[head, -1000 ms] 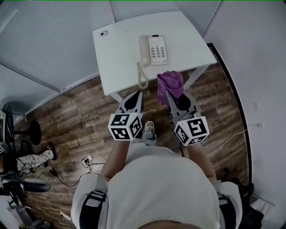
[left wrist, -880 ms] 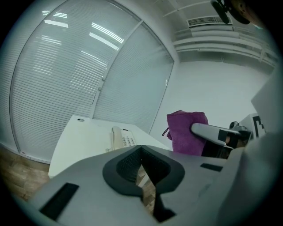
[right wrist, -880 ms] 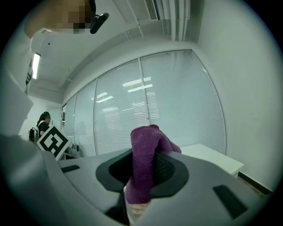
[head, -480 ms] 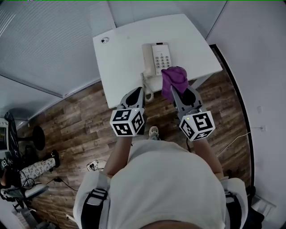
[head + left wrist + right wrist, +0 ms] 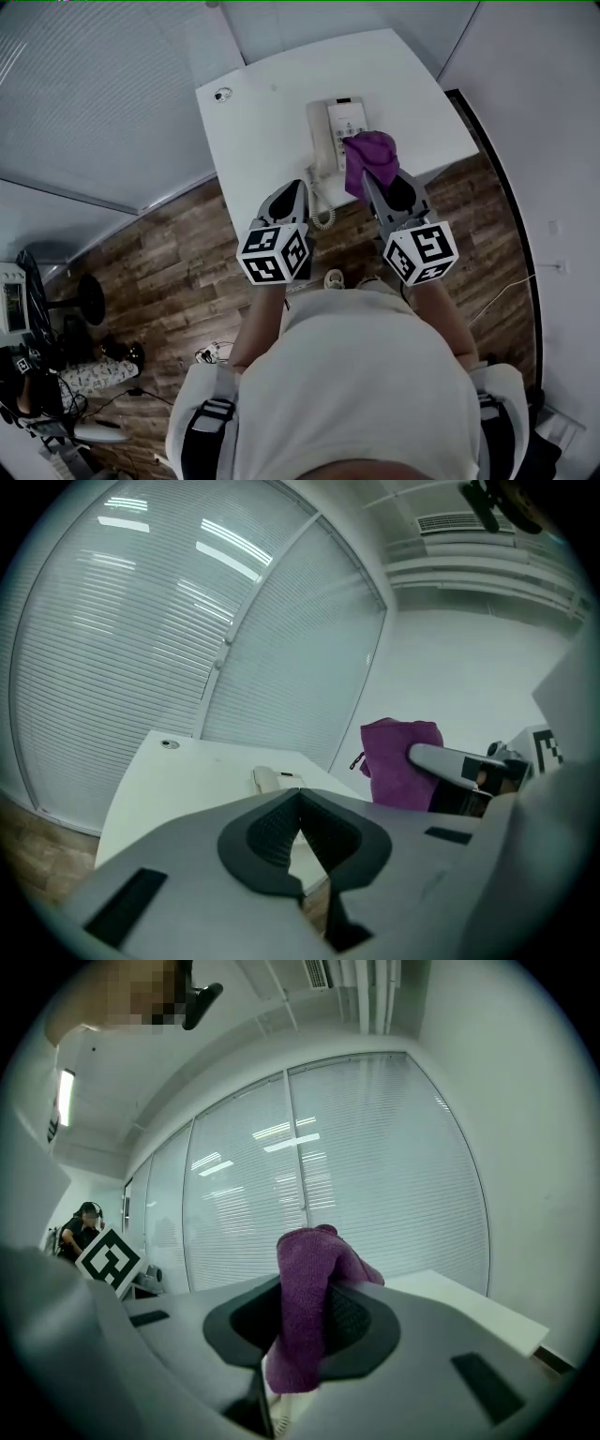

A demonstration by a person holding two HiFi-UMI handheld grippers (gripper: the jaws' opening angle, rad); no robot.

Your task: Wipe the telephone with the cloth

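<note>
**A:** Where is the telephone (image 5: 330, 141)?

**B:** It is on the white bench (image 5: 253, 112), close to the front edge and toward the right side. The head view shows the handset along its left and part of the keypad. The purple cloth (image 5: 370, 159) covers the rest of the keypad.

**A:** Is the cloth touching it?

**B:** I cannot tell. From above the cloth overlaps the telephone, but no view shows whether it rests on it or hangs over it.

**A:** What holds the cloth?

**B:** The right gripper (image 5: 373, 186) does. In its own view the jaws are clamped on the fabric, which bunches above the pads and droops below them. That hides the tips and most of the bench beyond.

**A:** And the left gripper (image 5: 300, 801)?

**B:** Its jaws are together with nothing between them. It is at the front edge of the bench, just left of the coiled cord (image 5: 322, 214). Its view shows only the top of the handset; the gripper's own body blocks the rest.

**A:** Is there anything else on the bench?

**B:** There is a small round thing (image 5: 222, 94) at the far left corner, too small to identify.
</note>
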